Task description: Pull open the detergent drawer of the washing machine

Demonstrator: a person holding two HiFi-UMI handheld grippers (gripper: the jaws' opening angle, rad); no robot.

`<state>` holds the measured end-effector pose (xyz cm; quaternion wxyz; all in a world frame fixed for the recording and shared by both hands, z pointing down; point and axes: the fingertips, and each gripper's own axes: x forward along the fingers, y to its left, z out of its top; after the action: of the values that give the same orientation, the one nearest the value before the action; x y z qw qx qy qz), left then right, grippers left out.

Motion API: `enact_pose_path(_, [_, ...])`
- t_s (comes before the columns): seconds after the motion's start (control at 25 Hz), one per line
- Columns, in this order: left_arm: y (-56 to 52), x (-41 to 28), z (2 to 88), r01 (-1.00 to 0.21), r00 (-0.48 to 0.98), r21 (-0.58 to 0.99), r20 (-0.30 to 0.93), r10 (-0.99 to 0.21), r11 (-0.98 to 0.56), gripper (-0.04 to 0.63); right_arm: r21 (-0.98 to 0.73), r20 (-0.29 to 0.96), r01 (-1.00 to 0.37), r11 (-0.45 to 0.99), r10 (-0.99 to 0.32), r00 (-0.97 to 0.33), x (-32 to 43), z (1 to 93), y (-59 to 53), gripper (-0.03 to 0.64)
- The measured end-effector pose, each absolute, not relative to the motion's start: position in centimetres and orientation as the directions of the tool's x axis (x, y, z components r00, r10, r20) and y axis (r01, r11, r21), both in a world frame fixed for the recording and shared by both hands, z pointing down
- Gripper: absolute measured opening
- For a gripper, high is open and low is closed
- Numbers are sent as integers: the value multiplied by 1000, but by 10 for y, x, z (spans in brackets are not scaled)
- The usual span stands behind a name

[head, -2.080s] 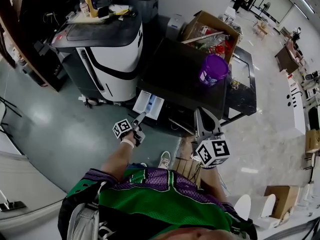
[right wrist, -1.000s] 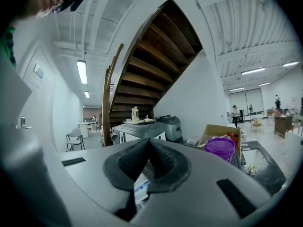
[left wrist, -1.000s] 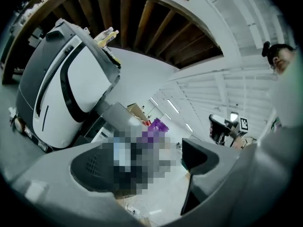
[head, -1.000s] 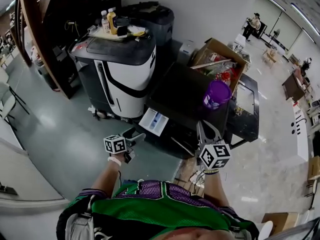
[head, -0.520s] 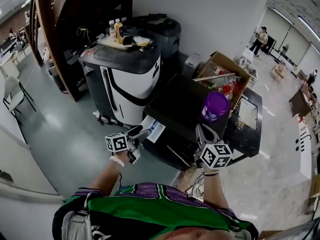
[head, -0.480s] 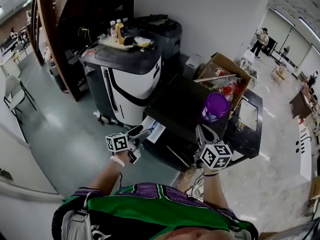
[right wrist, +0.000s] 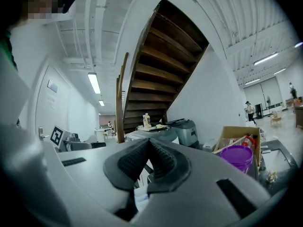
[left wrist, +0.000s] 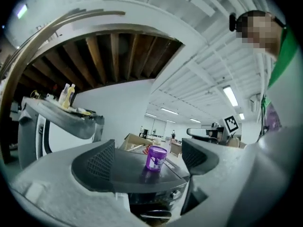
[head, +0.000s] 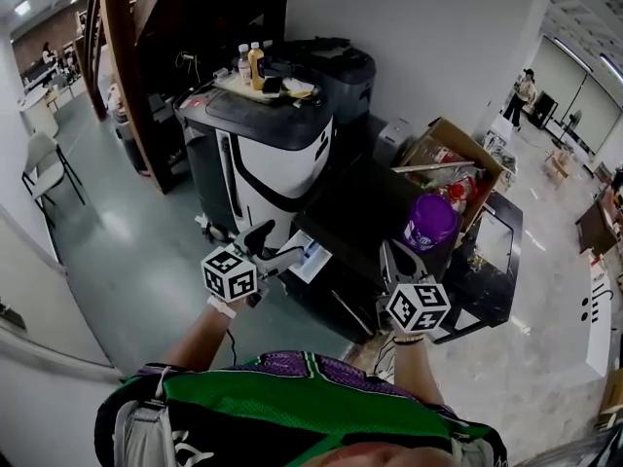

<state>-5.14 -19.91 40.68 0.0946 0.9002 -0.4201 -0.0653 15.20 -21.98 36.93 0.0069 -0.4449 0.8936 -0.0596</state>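
Brown timber stair stringers (head: 115, 56) were seen at the far left, with a folding chair (head: 44, 159) on the grey floor below them. Next to these a black-and-white machine (head: 263, 159) was stood, and two bottles (head: 250, 63) were set upright on its lid; their labels were too small to be read.

Just in front of that machine the left gripper (head: 280, 246) was held out, its cube (head: 229, 273) printed with square black-and-white markers. Its jaws were spread wide and nothing was gripped; in the left gripper view only the ribbed pads (left wrist: 102, 162) were seen, with distant things framed in the gap. Its tips were placed just beside the detergent drawer (head: 313, 258), but contact could not be made out.

That drawer, white with blue inside, was seen pulled out from the upper left front of the black washing machine (head: 360, 202). On the washer's top, toward its right side, a purple tub (head: 430, 222) was stood upright; a pale label was carried on it, but its print could not be read.

Nearer the person, the right gripper (head: 394, 259) was held in front of the washer, well apart from the drawer. Its jaws were pressed together with nothing between them. Behind the tub an open cardboard box (head: 458, 154) was packed with goods, and a person (head: 526, 86) was seen far off at the right.
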Motion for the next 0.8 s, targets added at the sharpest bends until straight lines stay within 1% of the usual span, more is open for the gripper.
enact_pose_path(0.16, [-184,-62,372,-780,613,93,-90,-785,-619,446,-123,23,-779,615,-783,-622,138,363,-214,0])
enact_pose_path(0.2, [-181,-65,367,-793,601,49,-93,-794,-607,396,-124,20,-778,616,-782,-623,136,362,-213,0])
enact_pose_path(0.24, [-178,-68,363,-809,585,7,-94,-805,-588,236,-125,19,-777,617,-782,-623,134,361,-213,0])
enact_pose_path(0.28, [-176,-72,360,-822,569,-25,-94,-817,-570,177,-125,18,-777,617,-782,-623,133,361,-212,0])
enact_pose_path(0.44, [-173,-84,357,-850,527,-60,-88,-845,-524,155,-124,15,-779,614,-784,-620,126,360,-208,0])
enact_pose_path(0.68, [-167,-100,353,-880,474,-81,-99,-875,-467,44,-105,-10,-789,605,-794,-607,120,354,-202,0])
enact_pose_path(0.8, [-164,-110,350,-893,450,-40,-109,-886,-449,20,-94,-28,-793,602,-798,-602,114,350,-196,0])
